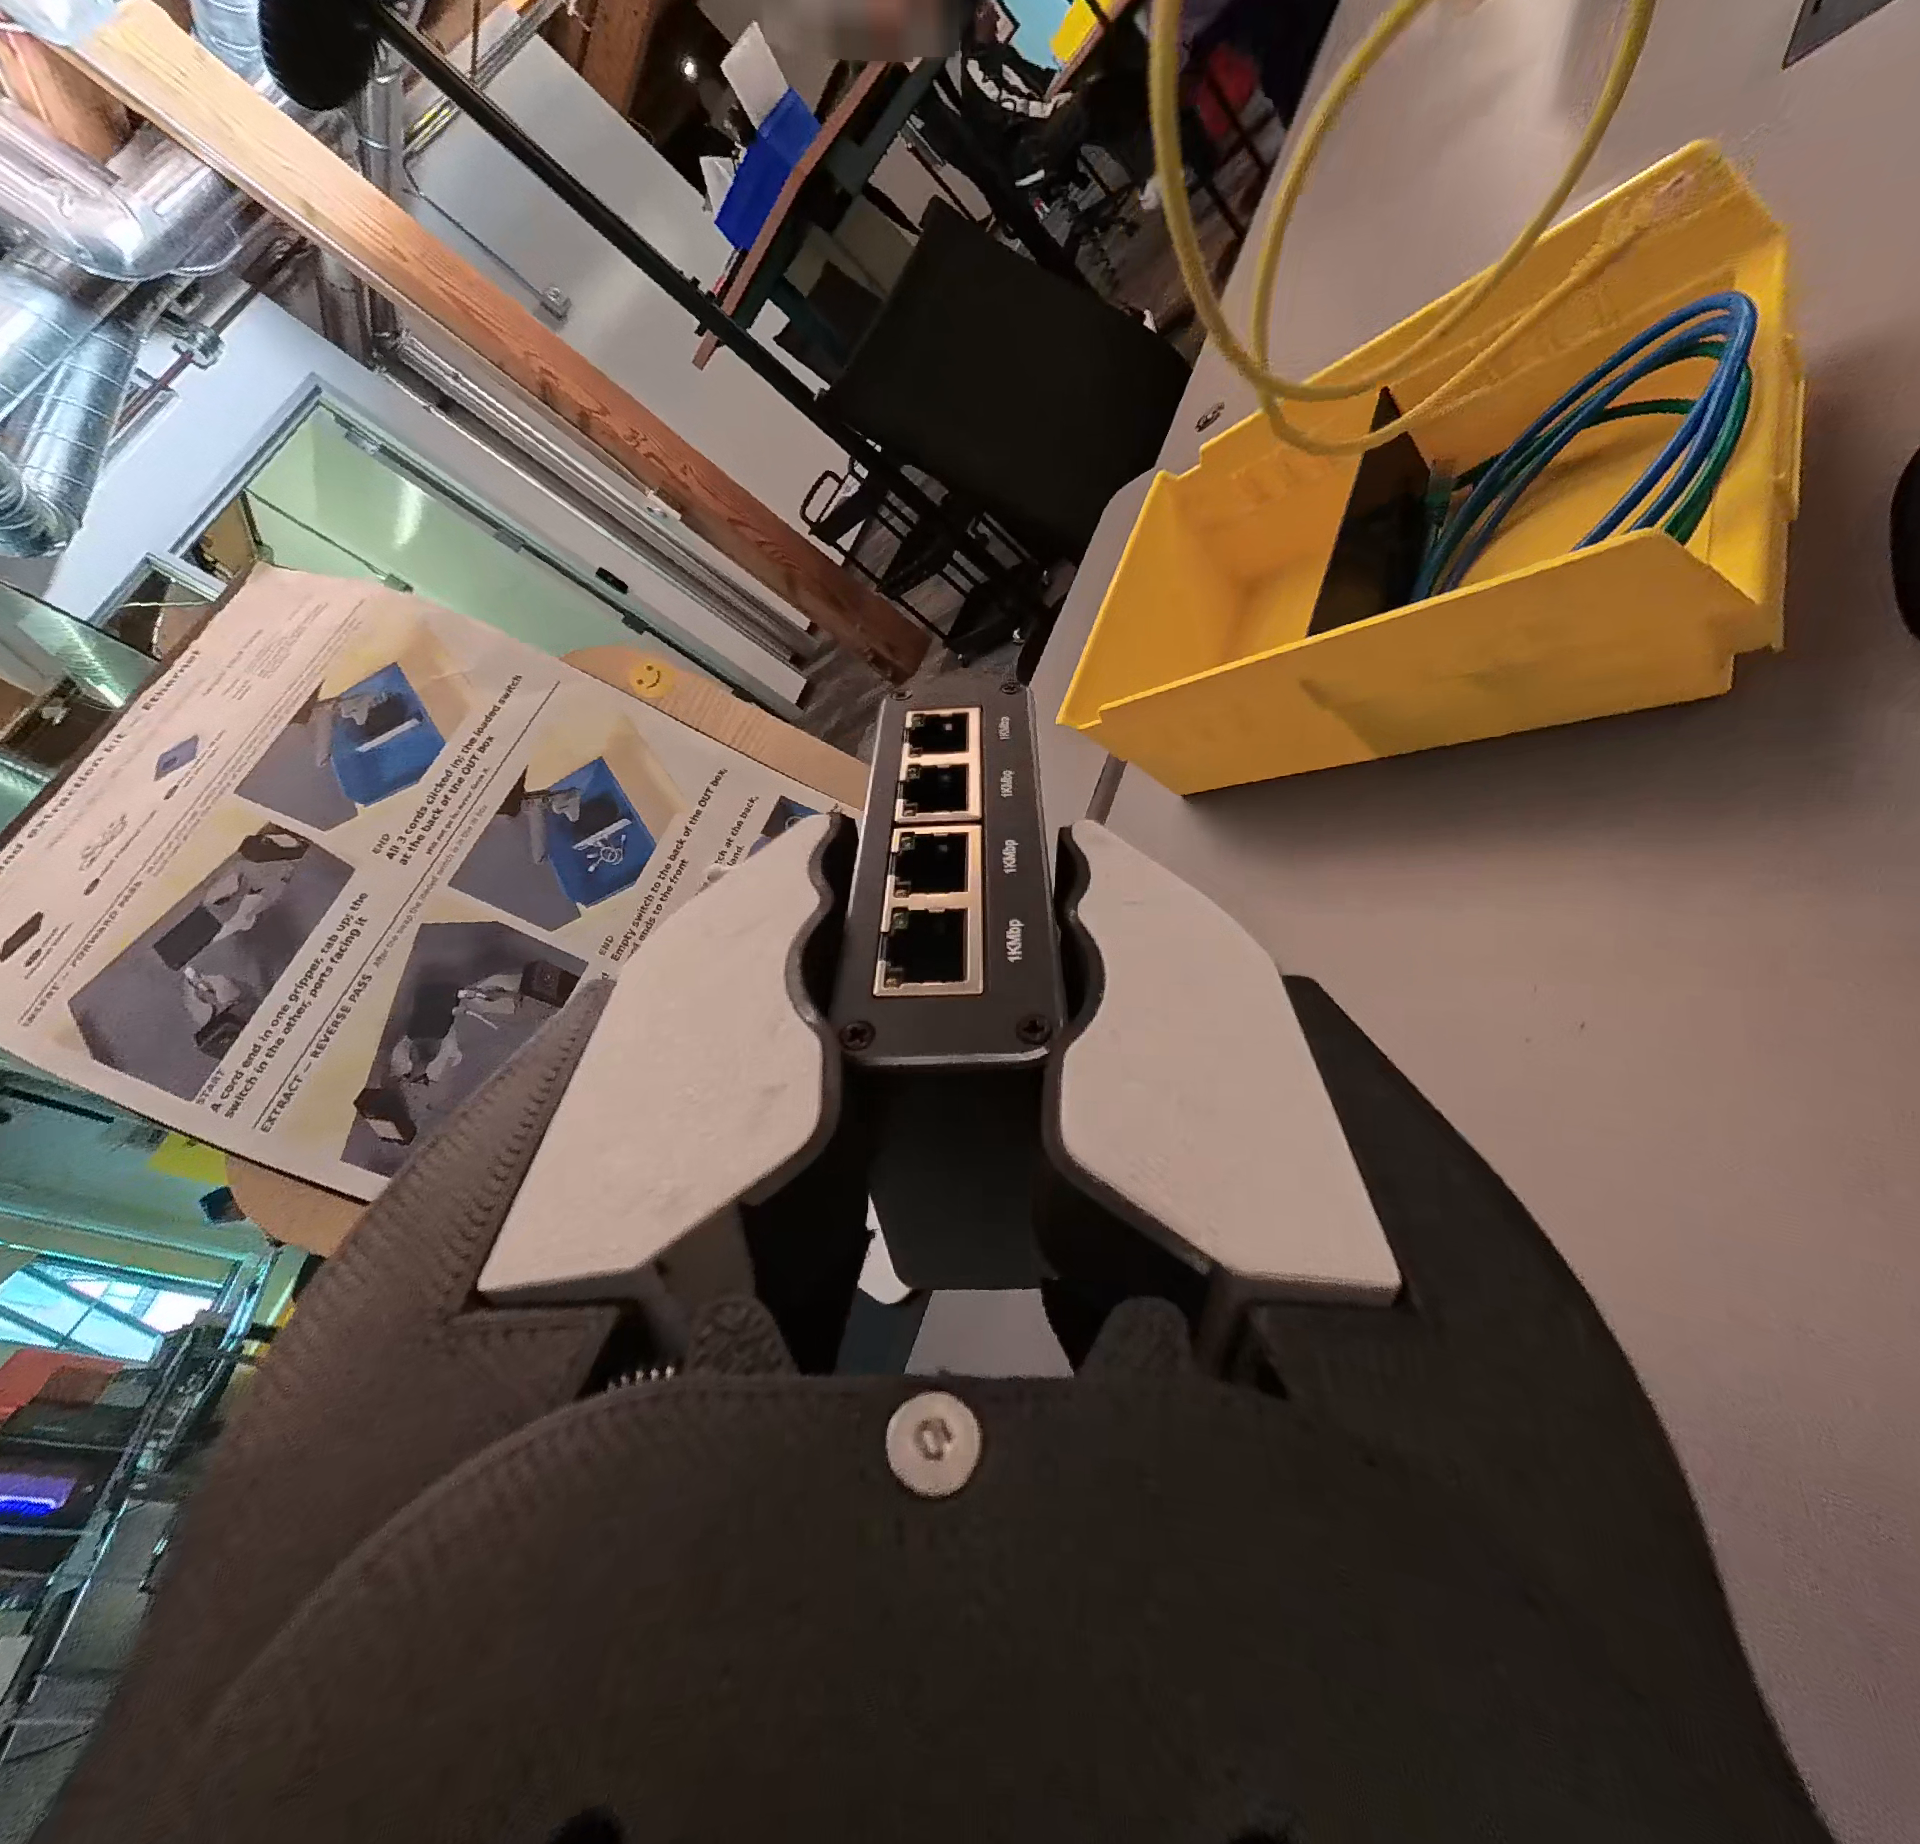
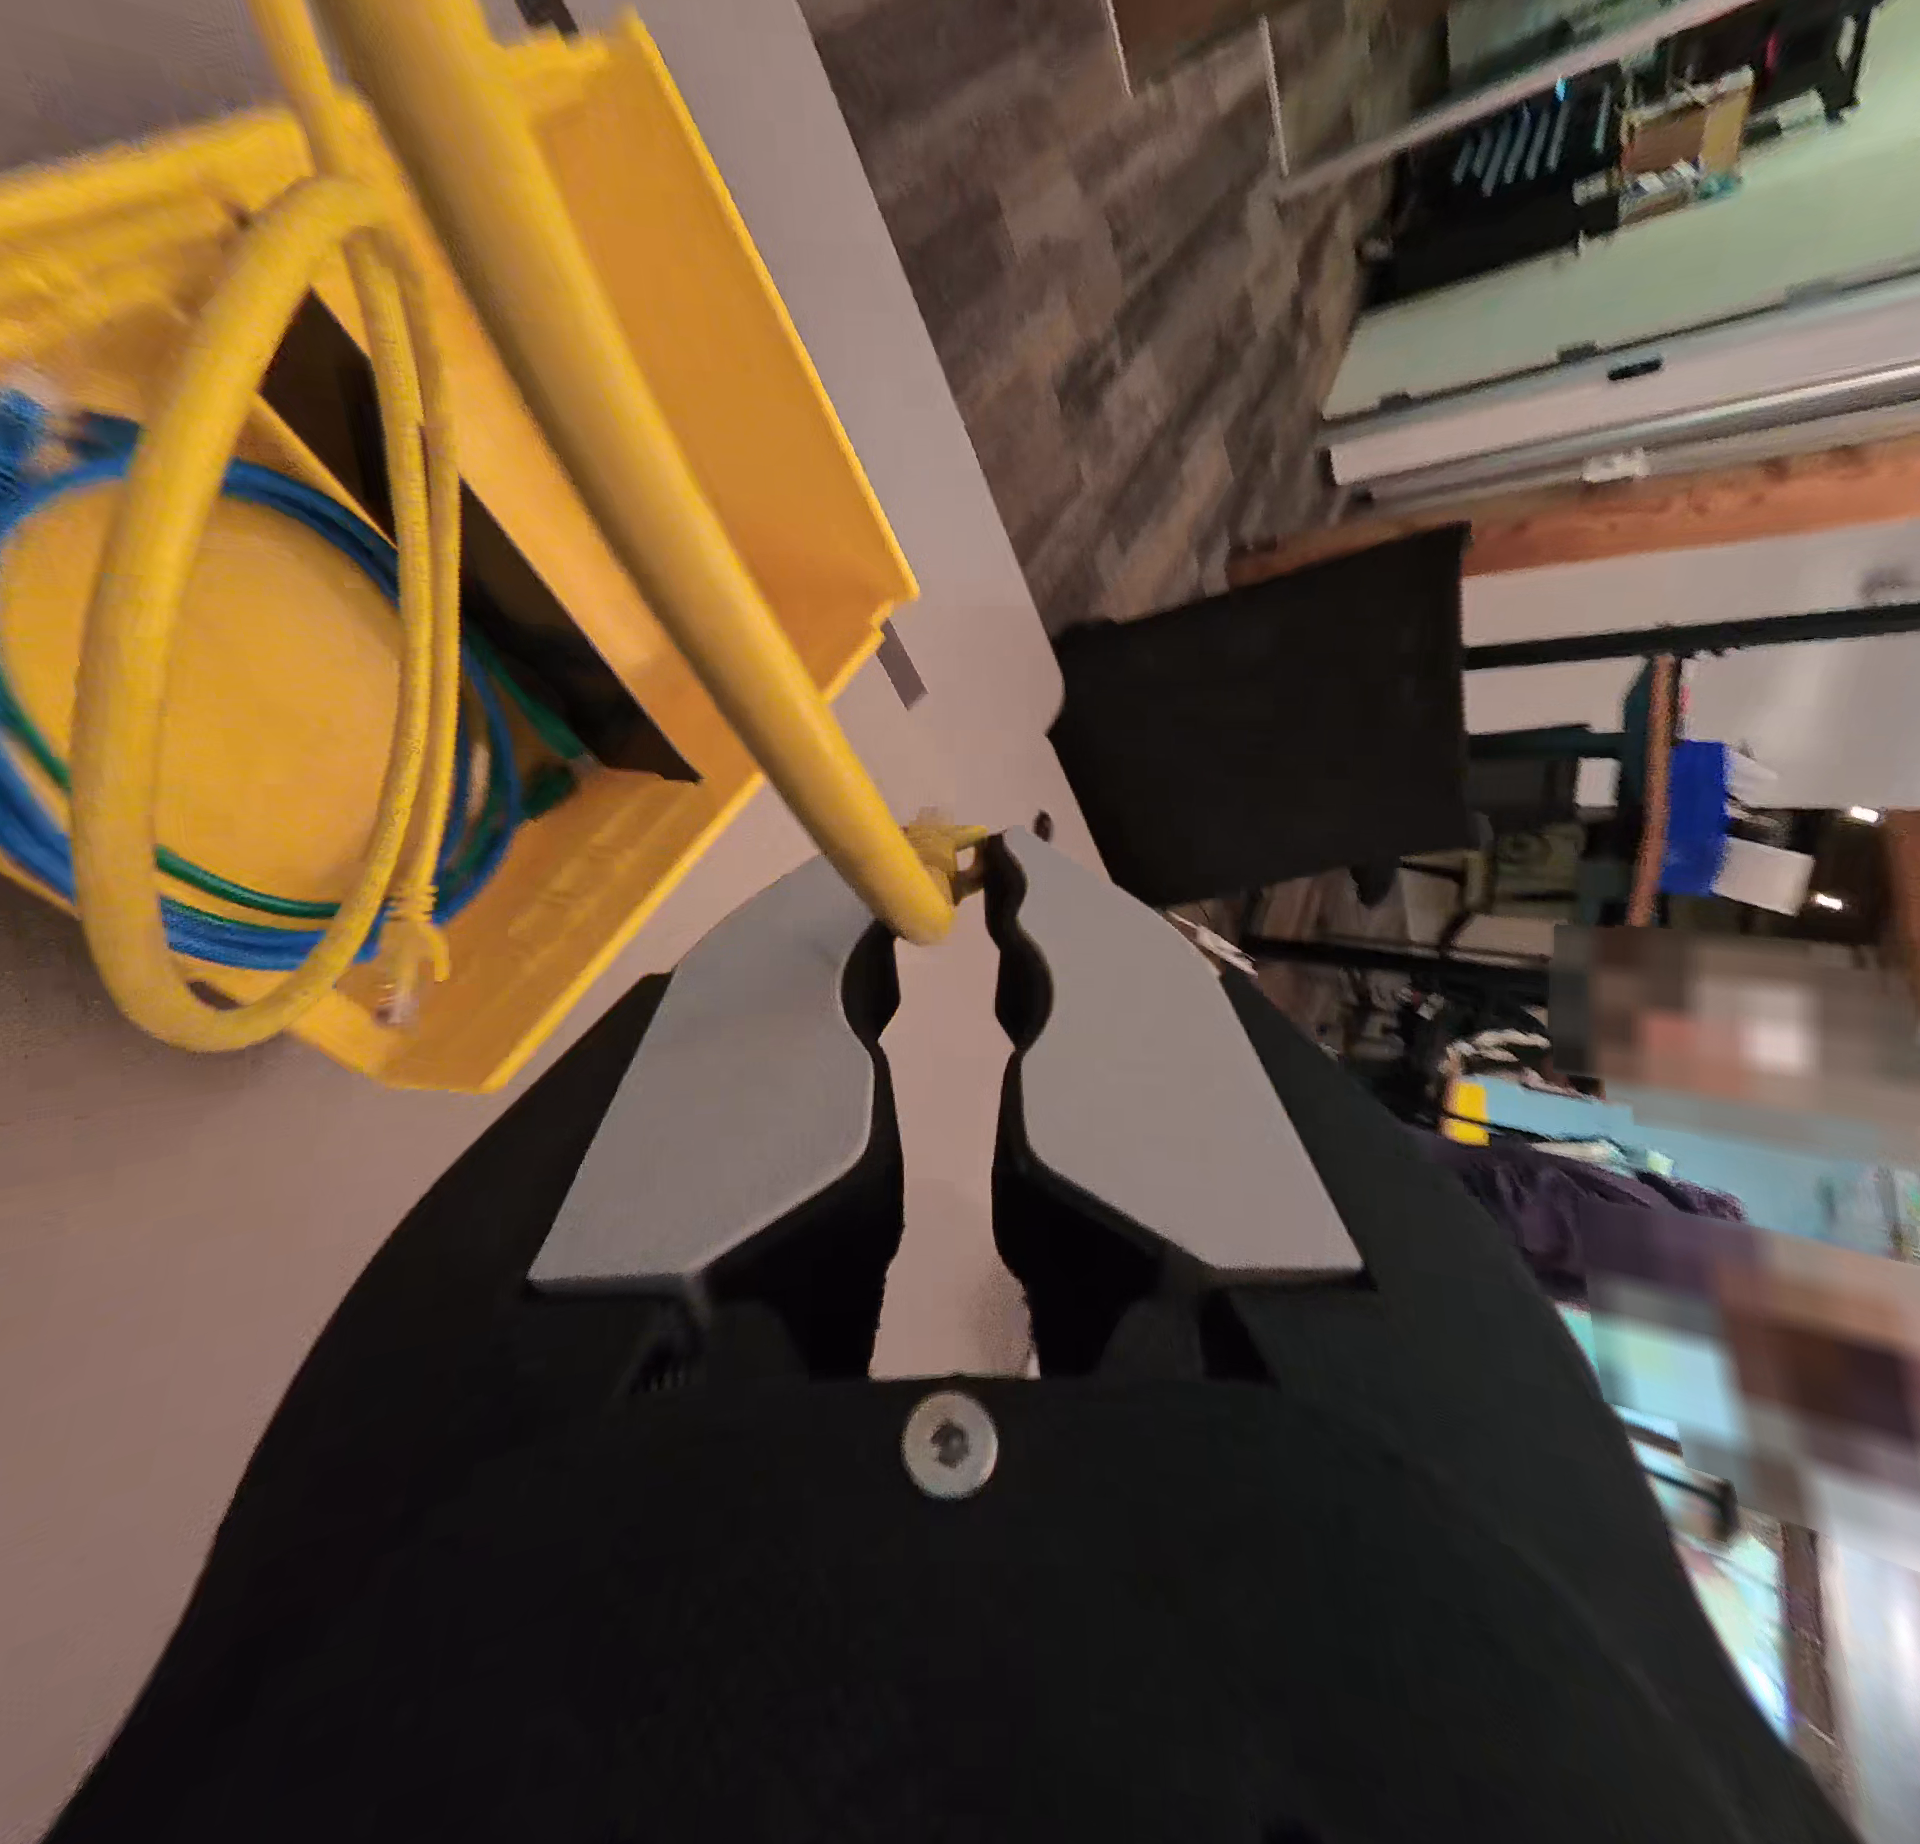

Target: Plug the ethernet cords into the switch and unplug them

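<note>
My left gripper (image 1: 951,859) is shut on a black ethernet switch (image 1: 940,859) and holds it above the grey table with its ports facing the camera. All visible ports are empty. My right gripper (image 2: 961,875) is shut on the plug end of a yellow ethernet cord (image 2: 940,859), pinched at the fingertips. The cord (image 2: 582,371) runs up to the left and loops over the yellow bin (image 2: 665,360); its other plug (image 2: 410,963) hangs at the bin's front. In the left wrist view the yellow cord (image 1: 1262,267) loops in the air above the bin (image 1: 1423,672).
The yellow bin holds coiled blue and green cords (image 1: 1621,444) behind a black divider (image 1: 1382,506). A printed instruction sheet (image 1: 343,859) stands to the left on a cardboard backing. The grey table (image 1: 1558,1119) extends on the right. Beyond its edge are a black chair (image 2: 1257,714) and shelves. There is about 35 centimeters between the tips of the two grippers.
</note>
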{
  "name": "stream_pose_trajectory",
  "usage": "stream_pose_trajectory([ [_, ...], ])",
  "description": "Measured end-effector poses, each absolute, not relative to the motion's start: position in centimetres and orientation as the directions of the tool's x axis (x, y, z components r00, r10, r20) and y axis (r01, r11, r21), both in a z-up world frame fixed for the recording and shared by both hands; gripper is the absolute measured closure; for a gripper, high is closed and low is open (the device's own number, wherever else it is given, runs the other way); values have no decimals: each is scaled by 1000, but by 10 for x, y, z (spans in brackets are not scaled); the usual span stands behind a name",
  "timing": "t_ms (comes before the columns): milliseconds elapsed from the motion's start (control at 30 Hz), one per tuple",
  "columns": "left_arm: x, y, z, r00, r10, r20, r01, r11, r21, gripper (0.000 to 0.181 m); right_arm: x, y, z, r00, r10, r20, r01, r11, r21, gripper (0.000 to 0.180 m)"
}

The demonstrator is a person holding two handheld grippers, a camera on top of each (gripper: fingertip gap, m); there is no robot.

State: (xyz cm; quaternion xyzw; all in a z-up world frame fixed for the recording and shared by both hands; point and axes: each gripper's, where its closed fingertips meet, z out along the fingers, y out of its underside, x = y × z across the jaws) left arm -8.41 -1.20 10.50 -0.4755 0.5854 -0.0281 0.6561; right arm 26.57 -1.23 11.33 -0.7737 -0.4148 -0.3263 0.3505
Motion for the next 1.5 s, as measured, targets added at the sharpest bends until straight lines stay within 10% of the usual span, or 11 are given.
stream_pose_trajectory([
  [400, -79, -12, 91, 266, -618, -740, -565, 522, -639, 145, 271, -10, -50, 437, 613, 659, 831, -555, -35, 165],
  [1100, -64, -21, 63, 158, -700, -697, -604, 490, -629, 144, 250, -85, -78, 776, 604, 183, 625, -696, -355, 128],
  [1500, -49, -33, 53, 107, -731, -674, -574, 508, -642, 144, 220, -100, -23, 764, 627, 153, 561, -527, -639, 145],
])
